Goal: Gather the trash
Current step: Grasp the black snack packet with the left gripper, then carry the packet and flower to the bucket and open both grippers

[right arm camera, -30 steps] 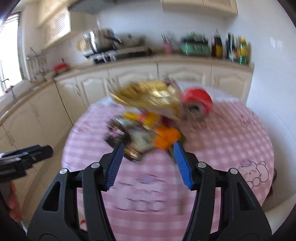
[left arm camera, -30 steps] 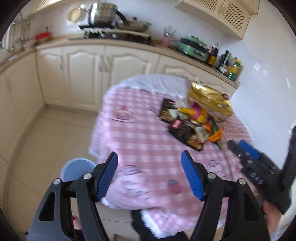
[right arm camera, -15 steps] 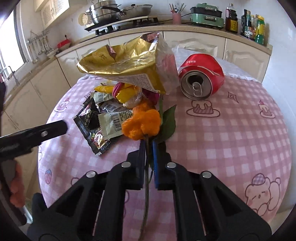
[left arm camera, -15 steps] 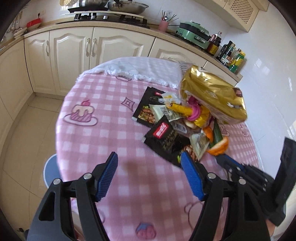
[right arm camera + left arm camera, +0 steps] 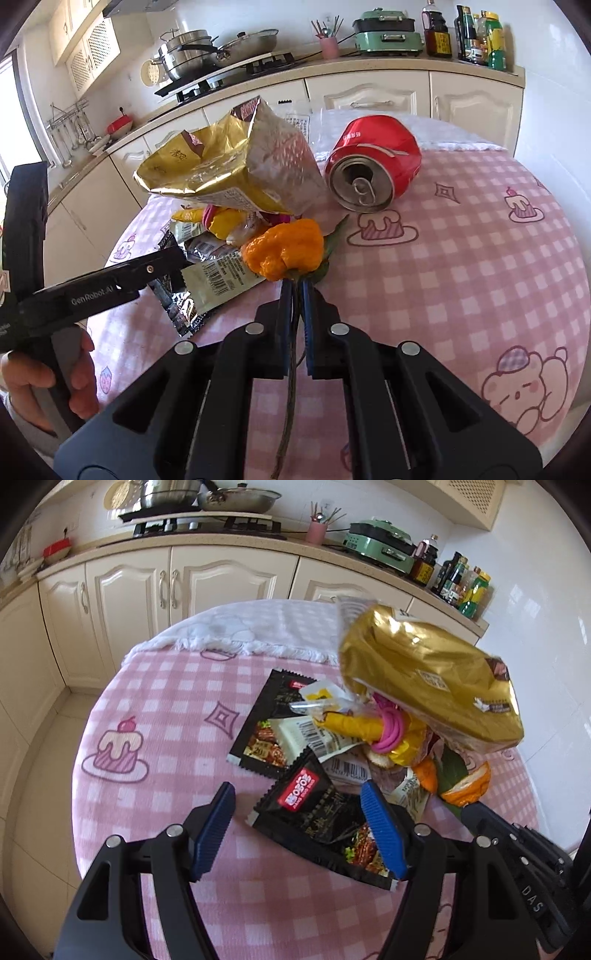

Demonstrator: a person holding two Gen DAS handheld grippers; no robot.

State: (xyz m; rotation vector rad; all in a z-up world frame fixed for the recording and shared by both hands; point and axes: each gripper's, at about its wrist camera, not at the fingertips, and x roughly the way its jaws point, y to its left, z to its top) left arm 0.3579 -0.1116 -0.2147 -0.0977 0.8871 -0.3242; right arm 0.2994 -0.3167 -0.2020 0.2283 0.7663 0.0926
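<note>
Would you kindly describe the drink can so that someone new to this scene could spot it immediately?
Start at the round table with the pink checked cloth and find the heap of wrappers topped by a big gold foil bag. Just right of that bag, in the right wrist view, lies the red can on its side, dented, its opened silver top facing the camera: the only metal cylinder there.

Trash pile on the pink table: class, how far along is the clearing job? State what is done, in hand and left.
Done: nothing visibly cleared. In hand: the right claw is shut on the orange flower stem. The left claw is open over a black wrapper. Left: the gold bag, red can and other wrappers on the table.
</note>
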